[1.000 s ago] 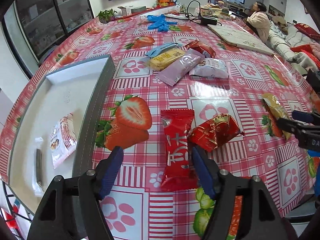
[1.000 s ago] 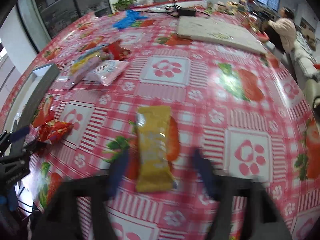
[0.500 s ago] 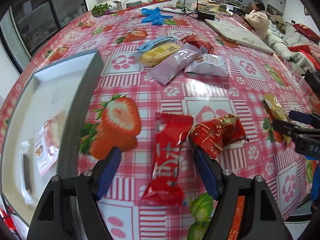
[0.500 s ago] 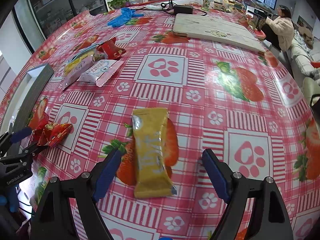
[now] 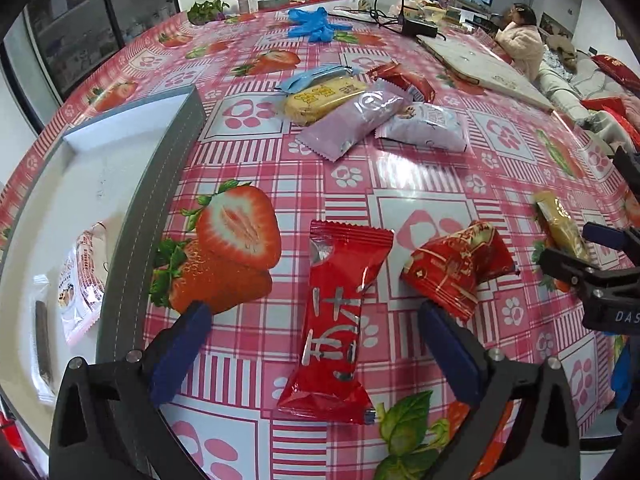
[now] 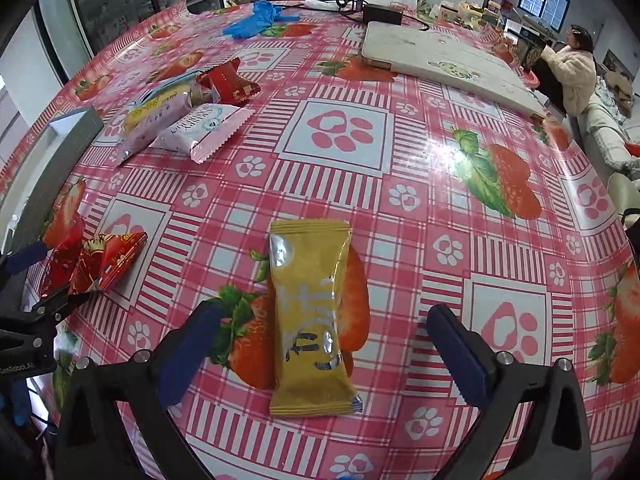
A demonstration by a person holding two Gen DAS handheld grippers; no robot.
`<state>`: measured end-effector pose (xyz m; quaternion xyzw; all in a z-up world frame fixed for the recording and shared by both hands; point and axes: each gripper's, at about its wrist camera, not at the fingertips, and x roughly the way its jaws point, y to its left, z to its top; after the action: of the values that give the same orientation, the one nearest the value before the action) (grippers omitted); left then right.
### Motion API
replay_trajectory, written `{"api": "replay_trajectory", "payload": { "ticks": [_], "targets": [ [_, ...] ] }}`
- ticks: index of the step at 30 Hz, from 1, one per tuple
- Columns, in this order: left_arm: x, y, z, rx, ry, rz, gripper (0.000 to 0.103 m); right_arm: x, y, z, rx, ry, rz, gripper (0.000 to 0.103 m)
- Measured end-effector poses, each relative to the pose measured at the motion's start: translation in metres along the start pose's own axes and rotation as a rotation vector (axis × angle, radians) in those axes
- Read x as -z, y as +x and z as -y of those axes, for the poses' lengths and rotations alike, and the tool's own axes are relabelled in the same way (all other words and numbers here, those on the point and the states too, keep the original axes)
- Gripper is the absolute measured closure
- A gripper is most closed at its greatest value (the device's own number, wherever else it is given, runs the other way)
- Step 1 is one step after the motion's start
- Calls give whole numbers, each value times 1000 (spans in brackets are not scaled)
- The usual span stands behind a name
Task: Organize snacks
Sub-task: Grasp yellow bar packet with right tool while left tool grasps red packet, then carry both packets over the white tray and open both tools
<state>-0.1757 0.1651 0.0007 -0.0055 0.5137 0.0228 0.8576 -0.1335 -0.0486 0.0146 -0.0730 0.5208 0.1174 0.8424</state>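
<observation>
My left gripper (image 5: 316, 344) is open, its blue fingers on either side of a long red snack packet (image 5: 338, 316) lying on the tablecloth. A crumpled red packet (image 5: 460, 266) lies just right of it. My right gripper (image 6: 324, 344) is open around a yellow snack packet (image 6: 310, 312), which also shows in the left wrist view (image 5: 560, 228). A grey-walled white box (image 5: 136, 216) at the left holds a white-and-red packet (image 5: 82, 280). Farther back lie a yellow packet (image 5: 324, 98), a lilac packet (image 5: 354, 120) and a white packet (image 5: 426, 126).
A red packet (image 5: 404, 80) and a pale blue packet (image 5: 312, 76) lie behind the pile. Blue gloves (image 5: 314, 26), a white board (image 6: 444, 62), a black adapter with cable (image 6: 380, 10) and a plant sit at the far side. A person sits at the right.
My left gripper has shifted right and come lower, so the long red packet now lies centred between its fingers. My right gripper has moved closer over the yellow packet.
</observation>
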Motion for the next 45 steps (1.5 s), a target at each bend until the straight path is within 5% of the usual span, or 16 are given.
{"api": "replay_trajectory", "payload": {
  "ticks": [6,8,9,12,13,14,19,31,45],
  "targets": [
    [-4,-2,3,1,2,-28,6,-4,1,-1,4,8,-35,0],
    [-2,-7,8,11,26,-17,21,-5,-1,-3,8,12,-42,7],
    [0,-11,11,14,36,-5,37,-5,-3,-4,6,8,-40,11],
    [2,-16,11,16,33,8,80,-3,-12,-9,-7,-14,-24,50],
    [3,-17,8,25,17,9,81,-3,-15,-10,-12,-15,-21,71],
    [4,-19,2,48,-13,7,81,-2,-16,-10,-17,-8,-22,78],
    [12,-39,-12,88,-73,46,81,8,-22,6,-193,115,-17,79],
    [4,-81,-26,89,-88,133,81,-3,-53,-14,-276,99,43,79],
    [-2,-103,-130,-57,-261,206,81,-50,-62,-115,-415,-60,56,79]
  ]
}}
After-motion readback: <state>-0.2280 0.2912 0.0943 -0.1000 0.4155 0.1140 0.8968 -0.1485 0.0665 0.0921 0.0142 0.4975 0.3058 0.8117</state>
